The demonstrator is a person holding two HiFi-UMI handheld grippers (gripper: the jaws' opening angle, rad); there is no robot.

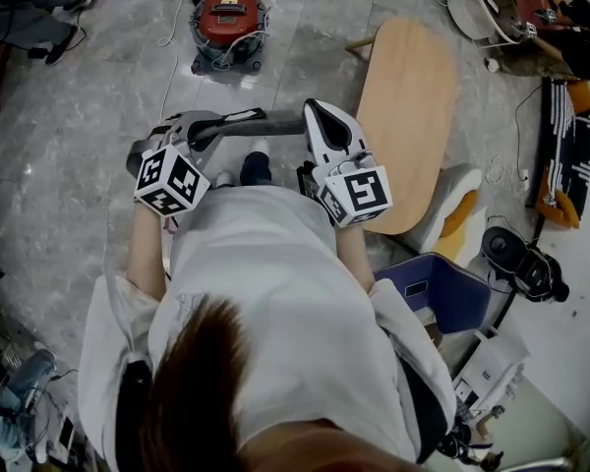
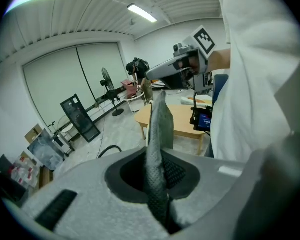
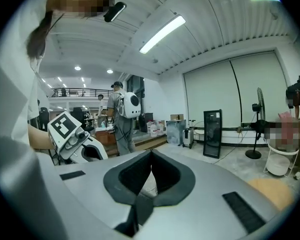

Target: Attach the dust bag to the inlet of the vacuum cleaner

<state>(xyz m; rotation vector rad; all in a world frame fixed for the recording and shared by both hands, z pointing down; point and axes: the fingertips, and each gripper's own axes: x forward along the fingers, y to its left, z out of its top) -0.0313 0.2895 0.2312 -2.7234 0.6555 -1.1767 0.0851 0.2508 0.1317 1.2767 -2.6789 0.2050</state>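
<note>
Transport step: left gripper fingers clamping the dust bag; right gripper fingers closed, empty. Next: closing on the vacuum cleaner at 12 o'clock and locating its inlet.

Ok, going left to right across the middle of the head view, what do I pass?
Left tongs → dust bag → right tongs → wooden table → black striped mat.

A rounded wooden table stands on grey marbled floor under strip lights.
</note>
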